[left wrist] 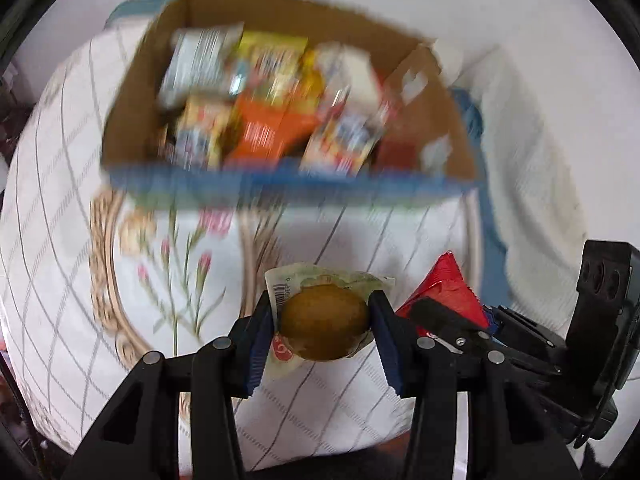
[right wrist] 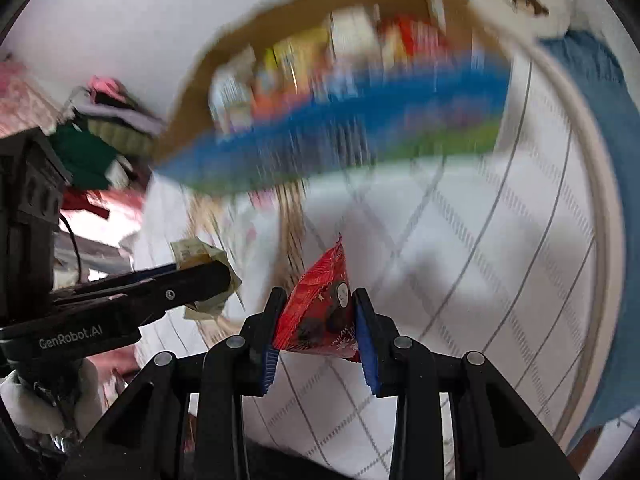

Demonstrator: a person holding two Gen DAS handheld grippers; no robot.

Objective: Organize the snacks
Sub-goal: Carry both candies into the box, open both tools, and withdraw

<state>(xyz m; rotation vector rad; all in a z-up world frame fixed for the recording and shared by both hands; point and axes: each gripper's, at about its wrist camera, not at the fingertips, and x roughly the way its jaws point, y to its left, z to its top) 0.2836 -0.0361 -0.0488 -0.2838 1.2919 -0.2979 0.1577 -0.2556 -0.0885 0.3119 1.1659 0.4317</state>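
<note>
My left gripper is shut on a round brown cake in a clear wrapper, held above the patterned white cloth. My right gripper is shut on a red triangular snack packet, also lifted off the cloth. That red packet shows in the left wrist view just right of my left fingers, and the wrapped cake appears at the left of the right wrist view. Ahead stands an open cardboard box with a blue front, holding several blurred snack packs. The same box fills the top of the right wrist view.
Folded blue fabric lies along the cloth's right edge. A heap of clothes sits off to the left beyond the cloth. A white wall rises behind the box.
</note>
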